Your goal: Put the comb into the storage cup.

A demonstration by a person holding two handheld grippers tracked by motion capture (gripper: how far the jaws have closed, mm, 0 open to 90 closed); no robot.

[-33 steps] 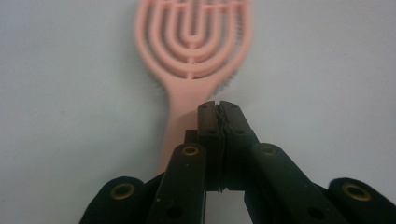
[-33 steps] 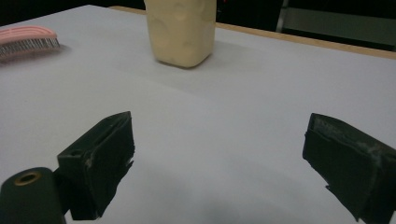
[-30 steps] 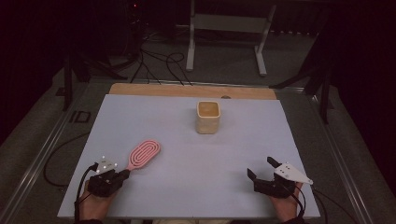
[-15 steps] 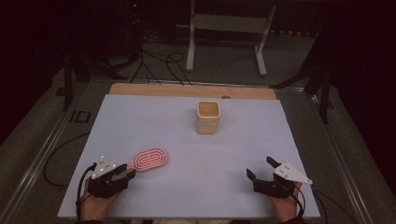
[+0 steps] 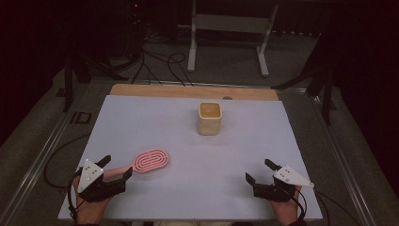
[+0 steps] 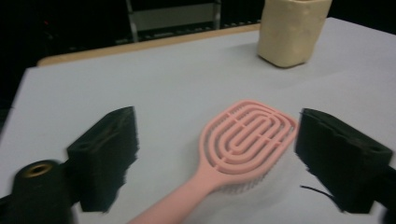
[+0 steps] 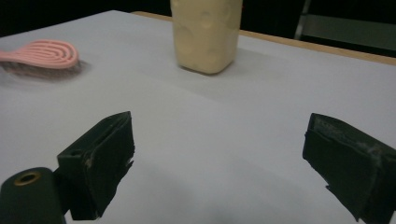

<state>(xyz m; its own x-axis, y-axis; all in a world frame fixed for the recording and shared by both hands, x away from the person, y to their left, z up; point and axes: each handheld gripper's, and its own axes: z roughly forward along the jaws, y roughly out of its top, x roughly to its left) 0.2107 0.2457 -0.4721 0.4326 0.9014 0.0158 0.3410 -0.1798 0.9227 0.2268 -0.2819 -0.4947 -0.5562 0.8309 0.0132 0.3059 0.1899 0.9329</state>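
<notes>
A pink hairbrush (image 5: 150, 161) lies bristles down on the white table (image 5: 155, 122), near the front left. Its handle points back between the two jaws of my left gripper (image 5: 117, 165), which is open. In the left gripper view the brush head (image 6: 247, 137) sits between the spread jaws of that gripper (image 6: 217, 128) and neither jaw touches it. A cream cup (image 5: 209, 117) stands upright at the table's middle, far from both grippers. My right gripper (image 5: 258, 170) rests open near the front right edge, with nothing between its fingers (image 7: 98, 158).
A bare wooden strip (image 5: 193, 91) runs along the table's far edge. Beyond it the floor holds cables (image 5: 155, 61) and a metal stand (image 5: 230, 33). The right gripper view has the cup (image 7: 208, 32) ahead and the brush (image 7: 46, 52) far left.
The brush head has swung from pointing up and right to lying flatter toward the right. My left gripper has shifted slightly back toward the front edge. The right gripper has not moved.
</notes>
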